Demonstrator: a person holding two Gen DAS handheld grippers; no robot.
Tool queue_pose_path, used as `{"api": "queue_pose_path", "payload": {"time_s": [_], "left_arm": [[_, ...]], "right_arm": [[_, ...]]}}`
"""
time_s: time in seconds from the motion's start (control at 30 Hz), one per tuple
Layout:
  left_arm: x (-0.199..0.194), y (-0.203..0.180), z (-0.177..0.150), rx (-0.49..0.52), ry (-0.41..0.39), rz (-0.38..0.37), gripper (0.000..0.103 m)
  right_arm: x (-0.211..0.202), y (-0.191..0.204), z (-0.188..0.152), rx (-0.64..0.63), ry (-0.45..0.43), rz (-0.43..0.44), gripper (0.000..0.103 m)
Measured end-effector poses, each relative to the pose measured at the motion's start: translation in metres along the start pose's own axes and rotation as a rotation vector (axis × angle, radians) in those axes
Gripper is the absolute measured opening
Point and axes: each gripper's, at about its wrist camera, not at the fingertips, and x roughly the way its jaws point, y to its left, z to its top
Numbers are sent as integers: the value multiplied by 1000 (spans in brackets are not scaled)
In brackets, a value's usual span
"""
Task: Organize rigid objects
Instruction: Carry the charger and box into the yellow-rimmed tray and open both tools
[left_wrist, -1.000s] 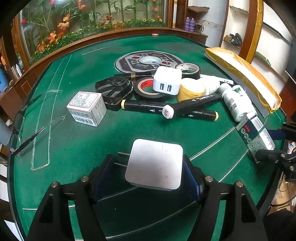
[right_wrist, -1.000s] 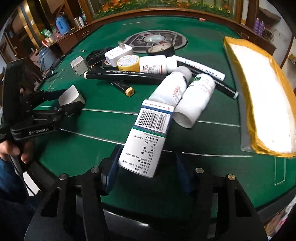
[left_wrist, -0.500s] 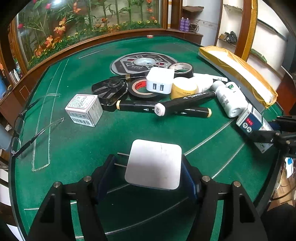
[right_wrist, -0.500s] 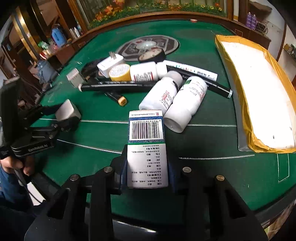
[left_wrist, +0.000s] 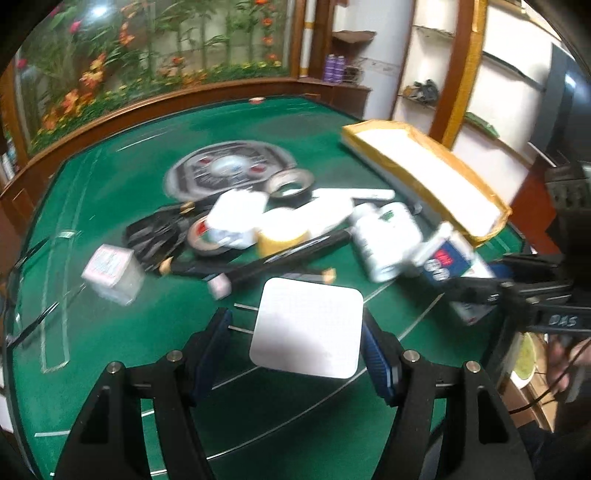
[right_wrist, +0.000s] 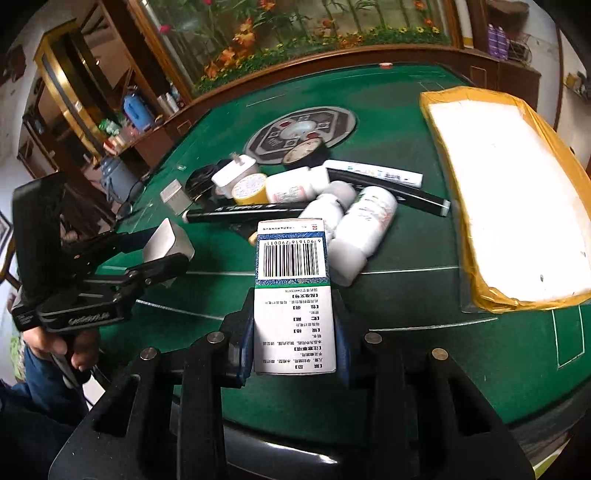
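Note:
My left gripper (left_wrist: 295, 334) is shut on a square white charger (left_wrist: 306, 328), its two prongs pointing left, held above the green table (left_wrist: 110, 369). In the right wrist view that charger (right_wrist: 166, 243) sits in the left gripper (right_wrist: 164, 258) at the left. My right gripper (right_wrist: 294, 326) is shut on a white medicine box (right_wrist: 291, 273), barcode side up, its length in line with the fingers. From the left wrist view the box (left_wrist: 454, 258) shows at the right, blurred. Both hang near the table's front edge.
A pile lies mid-table: white bottles (right_wrist: 365, 218), black markers (right_wrist: 240, 210), a yellow tape roll (right_wrist: 249, 188), a second white charger (right_wrist: 234, 173), a small box (right_wrist: 173, 195). A yellow-taped white tray (right_wrist: 517, 206) lies at the right. A person's hand (right_wrist: 55, 343) grips the left handle.
The right gripper closed on the medicine box, which turned from slanted to straight, and lifted it. The left gripper rose with the charger, and its view is now blurred.

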Motion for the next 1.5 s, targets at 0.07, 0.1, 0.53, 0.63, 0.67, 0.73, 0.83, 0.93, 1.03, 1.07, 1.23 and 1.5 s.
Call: {"api": "queue_pose_path", "payload": {"time_s": [0.07, 0.1, 0.53, 0.63, 0.67, 0.73, 0.83, 0.93, 1.03, 1.07, 1.23, 1.5], "left_arm": [[4, -15, 9, 23, -11, -24, 68], [7, -22, 15, 37, -13, -34, 68], [68, -110, 119, 58, -64, -173, 68], [90, -130, 144, 63, -84, -201, 68], [98, -137, 151, 64, -85, -192, 68], [116, -147, 162, 58, -90, -190, 68], [143, -154, 174, 46, -76, -142, 68], [163, -147, 180, 8, -51, -145, 68], [176, -135, 181, -39, -22, -140, 68], [178, -134, 180, -40, -12, -147, 68], [179, -143, 174, 11, 1, -154, 68], [183, -153, 170, 36, 39, -104, 69]], "right_arm": [[-4, -9, 1, 23, -15, 4, 35], [-7, -14, 2, 34, -27, 3, 35], [-60, -106, 35, 210, -191, -87, 34], [-76, -133, 53, 247, -237, -166, 34], [-81, -145, 61, 263, -246, -196, 34], [-89, -169, 78, 300, -259, -229, 34], [-87, -194, 105, 315, -248, -266, 34], [-67, -215, 134, 317, -189, -274, 34], [-43, -231, 155, 315, -128, -260, 34], [-32, -237, 162, 318, -108, -256, 34], [13, -252, 181, 312, -18, -241, 34], [41, -253, 186, 295, 38, -233, 35]]}}
